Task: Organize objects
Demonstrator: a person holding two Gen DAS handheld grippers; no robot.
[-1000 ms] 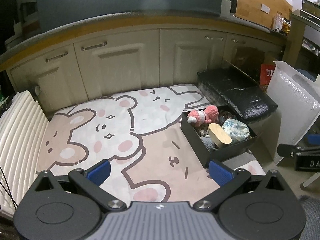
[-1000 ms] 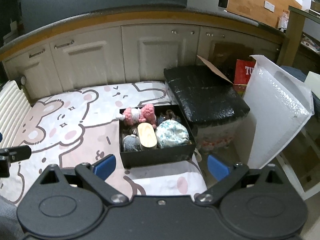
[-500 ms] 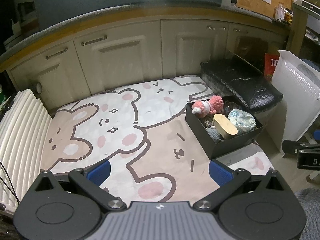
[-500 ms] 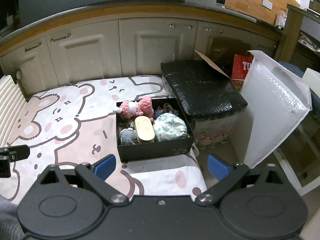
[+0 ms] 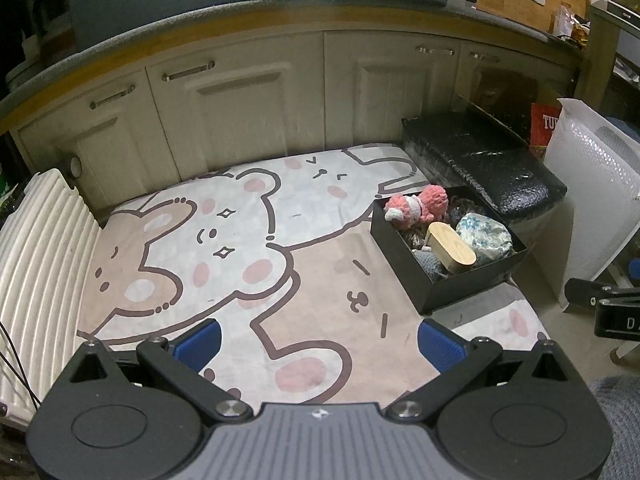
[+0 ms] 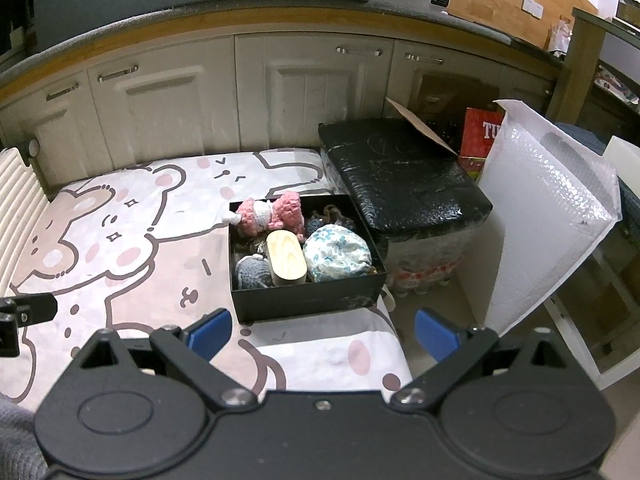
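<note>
Here, both grippers, left gripper (image 5: 320, 344) and right gripper (image 6: 322, 334), jaws wide apart, empty, above the black box (image 6: 304, 300).

A dim room with cream cabinet doors (image 5: 240, 112) running under a dark-topped counter (image 6: 200, 16) from nine to three o'clock. A cartoon bear mat (image 5: 224, 240) covers the floor, with wood panelling (image 6: 520, 4) at two o'clock.

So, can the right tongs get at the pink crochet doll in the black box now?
Probably yes: the right tongs are open, the doll lies on top in the lidless box, nothing between.
</note>
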